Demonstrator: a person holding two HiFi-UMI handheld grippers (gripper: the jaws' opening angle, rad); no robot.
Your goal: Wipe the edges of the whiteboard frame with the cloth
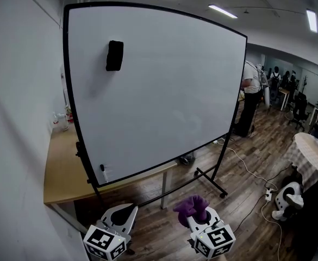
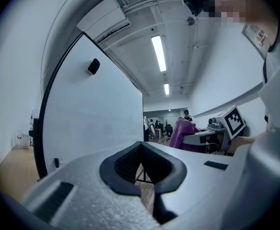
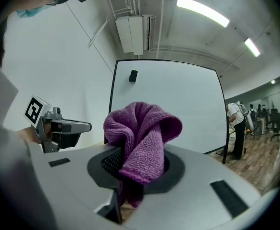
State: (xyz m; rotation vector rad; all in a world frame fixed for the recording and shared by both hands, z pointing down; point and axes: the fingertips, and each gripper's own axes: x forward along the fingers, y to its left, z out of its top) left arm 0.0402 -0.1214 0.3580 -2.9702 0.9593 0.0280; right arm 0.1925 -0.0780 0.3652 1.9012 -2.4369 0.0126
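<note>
The purple cloth (image 3: pixel 142 138) sits bunched between the jaws of my right gripper (image 1: pixel 198 215), which are closed on it, with a fold standing up above them. From there the whiteboard frame (image 1: pixel 72 97) lies ahead and above, well apart from the cloth, so nothing is touching yet. Its bottom rail is the closest edge and runs from low on the left up toward the right. The left upright stands nearer my left gripper (image 2: pixel 140 147), whose jaws are together with nothing between them. I judge the cloth hand has to go forward and up to meet that bottom rail.

The cloth covers the right jaw tips. A black eraser (image 1: pixel 114 55) clings to the board face. A small dark item near the lower left corner is too small to name. The wooden surface (image 1: pixel 61 170) runs behind the board, and part of it is hidden.
</note>
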